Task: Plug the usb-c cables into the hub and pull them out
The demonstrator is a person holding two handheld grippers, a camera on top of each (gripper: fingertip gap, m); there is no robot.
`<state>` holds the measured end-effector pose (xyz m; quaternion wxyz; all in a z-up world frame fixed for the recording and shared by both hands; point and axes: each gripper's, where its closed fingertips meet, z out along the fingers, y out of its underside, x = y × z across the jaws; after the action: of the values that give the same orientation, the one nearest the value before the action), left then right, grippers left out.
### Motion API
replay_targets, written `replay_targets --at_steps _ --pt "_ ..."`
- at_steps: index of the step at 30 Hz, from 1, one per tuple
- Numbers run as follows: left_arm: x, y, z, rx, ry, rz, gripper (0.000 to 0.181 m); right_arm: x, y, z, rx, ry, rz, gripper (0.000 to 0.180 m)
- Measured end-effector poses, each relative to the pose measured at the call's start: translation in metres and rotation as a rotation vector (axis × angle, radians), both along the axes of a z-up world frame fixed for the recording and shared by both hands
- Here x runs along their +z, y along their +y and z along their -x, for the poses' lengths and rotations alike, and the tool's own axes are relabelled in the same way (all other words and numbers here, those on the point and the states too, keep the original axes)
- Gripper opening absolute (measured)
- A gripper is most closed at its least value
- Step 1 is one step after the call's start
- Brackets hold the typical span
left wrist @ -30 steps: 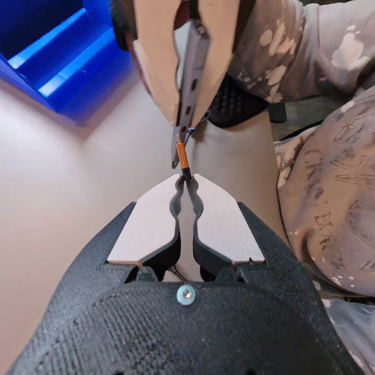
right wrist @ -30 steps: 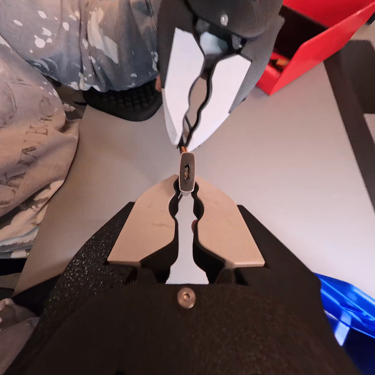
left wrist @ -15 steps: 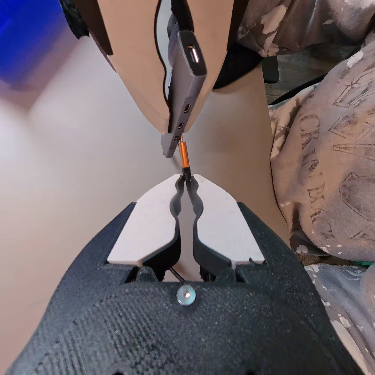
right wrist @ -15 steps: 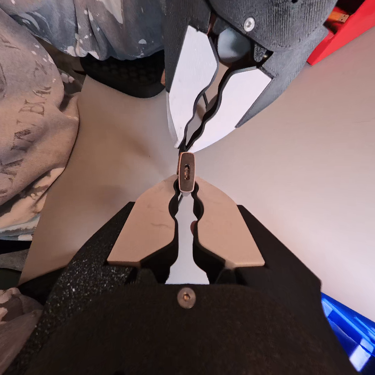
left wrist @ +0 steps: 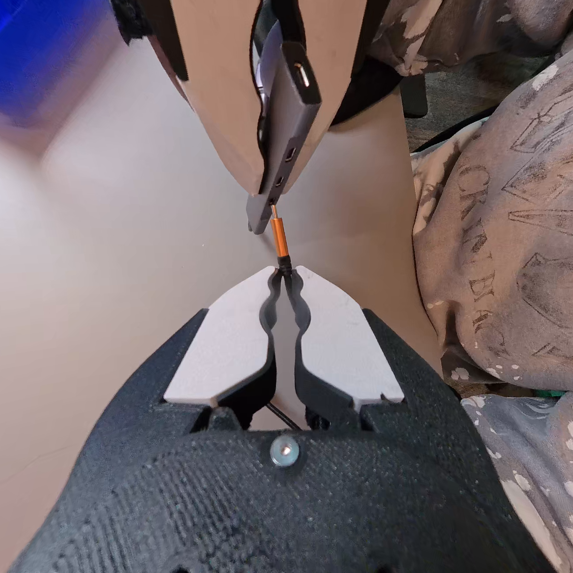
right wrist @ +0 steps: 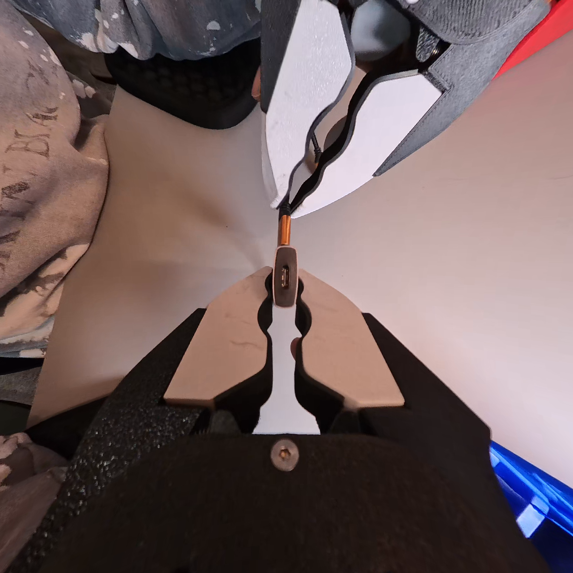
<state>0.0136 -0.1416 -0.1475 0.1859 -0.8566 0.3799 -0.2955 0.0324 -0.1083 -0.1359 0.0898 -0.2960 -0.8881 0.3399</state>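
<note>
My left gripper (left wrist: 284,269) is shut on the black cable just behind an orange usb-c plug (left wrist: 279,237). The plug's metal tip sits at the lowest side port of the grey hub (left wrist: 286,136); how deep it is in I cannot tell. My right gripper (right wrist: 284,279) is shut on the hub (right wrist: 285,277), whose end port faces the camera. In the right wrist view the left gripper (right wrist: 286,210) comes from above with the orange plug (right wrist: 284,231) against the hub's far side. In the left wrist view the right gripper's fingers (left wrist: 223,93) hold the hub from above.
Both grippers are above a pale table (left wrist: 108,248). A blue bin (left wrist: 37,55) shows at the upper left of the left wrist view and at the lower right of the right wrist view (right wrist: 533,496). A red bin (right wrist: 542,40) is at the upper right. A person's patterned sleeve (left wrist: 502,263) lies along the table's side. There is about 5 centimetres between the tips of the two grippers.
The two grippers have come closer together. The orange plug has moved from in front of the hub up to its lowest side port. The hub has tilted so that its end port shows.
</note>
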Motion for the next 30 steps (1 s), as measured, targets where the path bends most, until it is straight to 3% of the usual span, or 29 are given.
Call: replay_targets --at_steps 23,30 --pt "-0.007 -0.013 -0.004 -0.05 0.151 0.022 0.007 0.0 -0.015 -0.003 0.028 0.027 -0.202 0.009" --pt "0.007 -0.003 0.0 -0.016 0.117 -0.081 0.007 -0.001 -0.008 -0.004 0.011 0.032 -0.247 0.009"
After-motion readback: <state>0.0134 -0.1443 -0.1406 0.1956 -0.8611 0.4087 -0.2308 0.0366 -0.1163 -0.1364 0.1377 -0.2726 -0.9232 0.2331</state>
